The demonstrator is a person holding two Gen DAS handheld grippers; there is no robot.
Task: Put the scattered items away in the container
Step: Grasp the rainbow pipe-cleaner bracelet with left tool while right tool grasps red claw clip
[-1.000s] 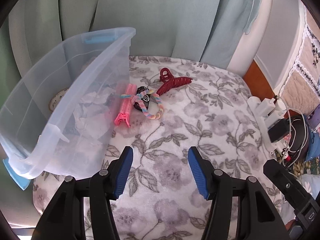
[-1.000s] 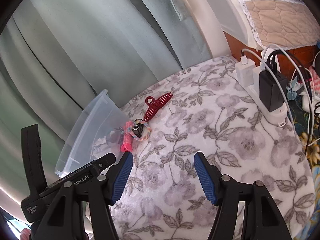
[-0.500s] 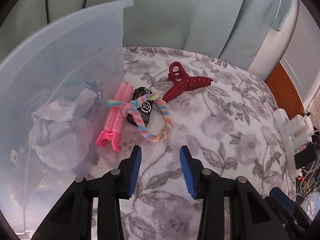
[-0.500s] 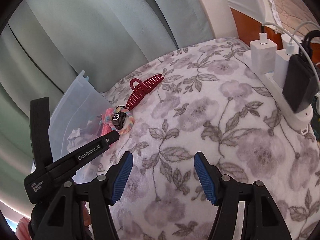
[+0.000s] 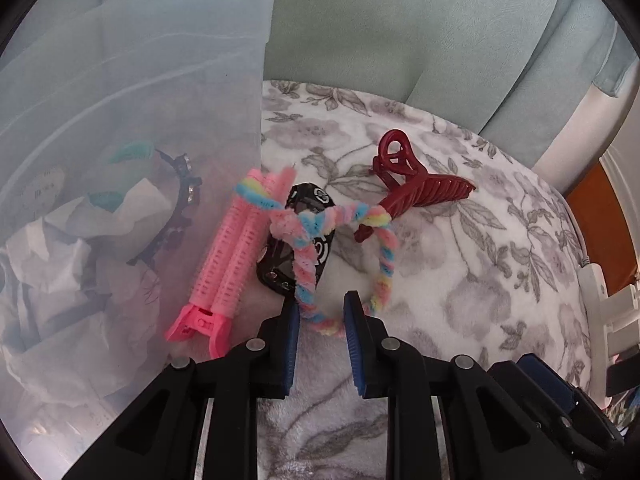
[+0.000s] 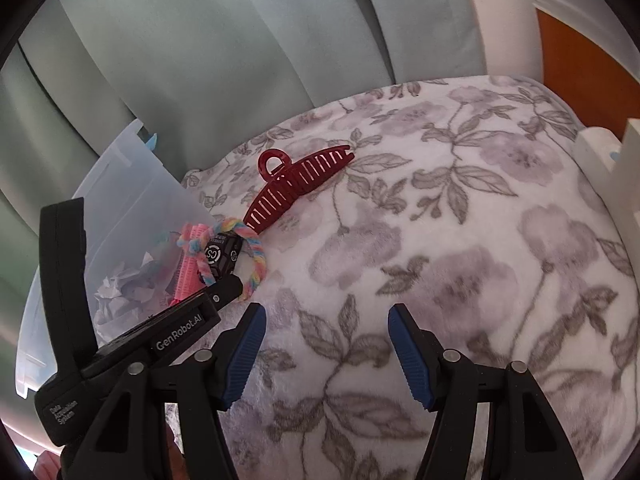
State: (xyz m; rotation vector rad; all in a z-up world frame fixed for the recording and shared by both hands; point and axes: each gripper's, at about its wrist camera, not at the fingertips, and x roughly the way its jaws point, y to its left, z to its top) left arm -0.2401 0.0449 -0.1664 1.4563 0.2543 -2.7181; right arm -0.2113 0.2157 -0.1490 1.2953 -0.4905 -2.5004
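I am lowering my left tool (image 5: 320,316) over the near loop of the pastel rainbow twisted chenille hair tie (image 5: 316,248), with its blue-padded jaws narrowly apart and one on each side of the strand, not yet pinching it. I judge this loop the easiest hold, since it stands clear of the other pieces.

The hair tie is lying just outside the clear plastic storage container (image 5: 132,128), draped over a black round-faced wristband (image 5: 304,240). A pink plastic hair roller clip (image 5: 228,264) is resting against the container's wall, between the wall and the wristband. A dark red plastic claw clip (image 5: 416,188) is lying on the far side of the hair tie from the container, touching the tie's far end.

Inside the container, crumpled white paper (image 5: 60,264) and a black jewelled hair clip (image 5: 180,208) are showing through the wall.

I am holding my right tool (image 6: 322,344) wide apart and empty above the grey floral fleece blanket (image 6: 460,240), well away from the container, probably to keep the left one's path free.
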